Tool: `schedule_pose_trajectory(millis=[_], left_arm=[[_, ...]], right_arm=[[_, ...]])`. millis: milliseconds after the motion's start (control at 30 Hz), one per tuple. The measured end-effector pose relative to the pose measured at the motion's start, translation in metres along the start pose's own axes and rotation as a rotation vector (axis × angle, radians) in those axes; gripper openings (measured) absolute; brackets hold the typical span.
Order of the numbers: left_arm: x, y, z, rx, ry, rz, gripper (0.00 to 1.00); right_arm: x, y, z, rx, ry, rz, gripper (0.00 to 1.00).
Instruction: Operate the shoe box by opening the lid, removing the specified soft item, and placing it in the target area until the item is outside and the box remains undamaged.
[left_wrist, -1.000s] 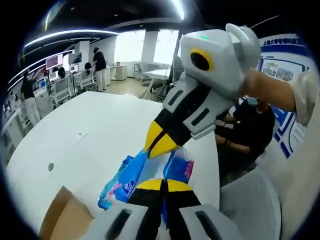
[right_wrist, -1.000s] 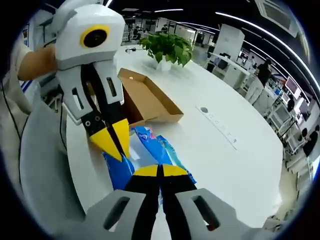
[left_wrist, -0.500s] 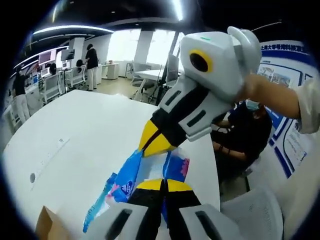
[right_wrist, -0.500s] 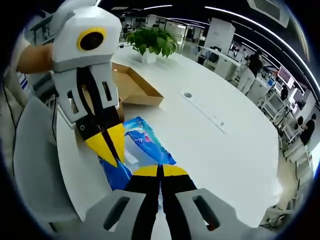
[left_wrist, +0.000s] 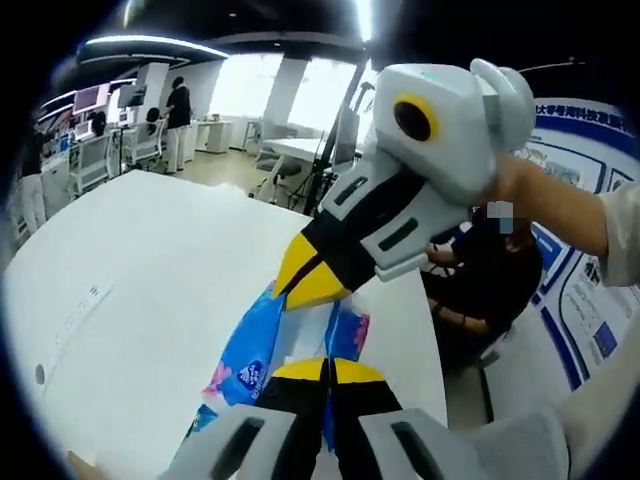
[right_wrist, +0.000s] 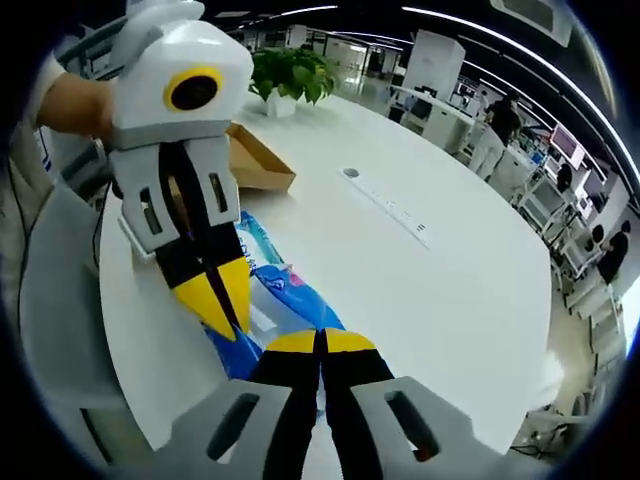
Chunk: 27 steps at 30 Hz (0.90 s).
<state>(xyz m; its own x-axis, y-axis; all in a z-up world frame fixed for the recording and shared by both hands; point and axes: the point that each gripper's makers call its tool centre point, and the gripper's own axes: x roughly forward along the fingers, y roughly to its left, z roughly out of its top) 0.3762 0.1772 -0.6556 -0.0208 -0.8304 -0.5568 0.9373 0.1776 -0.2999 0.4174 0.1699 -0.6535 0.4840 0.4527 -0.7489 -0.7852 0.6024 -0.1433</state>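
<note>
A blue soft pack (left_wrist: 255, 345) with pink print hangs over the white table (left_wrist: 140, 260), stretched between both grippers. My left gripper (left_wrist: 326, 368) is shut on its near edge, and the right gripper (left_wrist: 312, 285) comes in from the right, shut on the pack's upper edge. In the right gripper view the same blue pack (right_wrist: 290, 295) lies just above the table, with my right gripper (right_wrist: 320, 342) shut on it and the left gripper (right_wrist: 222, 298) shut on its left side. The brown open shoe box (right_wrist: 255, 160) sits behind the left gripper.
A potted green plant (right_wrist: 290, 72) stands on the table beyond the box. A power strip (right_wrist: 390, 205) is set into the tabletop. A seated person in dark clothes (left_wrist: 490, 280) is at the table's edge. Grey chair backs (right_wrist: 55, 300) are close by. People stand at far desks.
Both hands have carried the blue pack farther from the shoe box. The box has slid out of the left gripper view and back in the right gripper view. Both grippers stay shut on the pack.
</note>
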Motion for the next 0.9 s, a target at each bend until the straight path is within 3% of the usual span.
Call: schedule_pose_trajectory(millis=[433,567,700,900], left_arm=[[0.052,0.006,0.002,0.013,0.062,-0.024,0.0],[0.066,0.013,-0.009,0.019,0.09,-0.009,0.01],[0.072,0.013,-0.024,-0.029,0.113,-0.009,0.01],[0.077,0.011,-0.033,-0.053,0.105,0.0,0.01]], right_arm=[[0.01,-0.032,-0.036,0.056,0.026,-0.034,0.0],[0.018,-0.034,-0.051,0.075,0.046,-0.051,0.0],[0.03,-0.03,-0.063,0.087,0.064,-0.049,0.0],[0.043,-0.029,-0.072,0.094,0.077,-0.066,0.0]])
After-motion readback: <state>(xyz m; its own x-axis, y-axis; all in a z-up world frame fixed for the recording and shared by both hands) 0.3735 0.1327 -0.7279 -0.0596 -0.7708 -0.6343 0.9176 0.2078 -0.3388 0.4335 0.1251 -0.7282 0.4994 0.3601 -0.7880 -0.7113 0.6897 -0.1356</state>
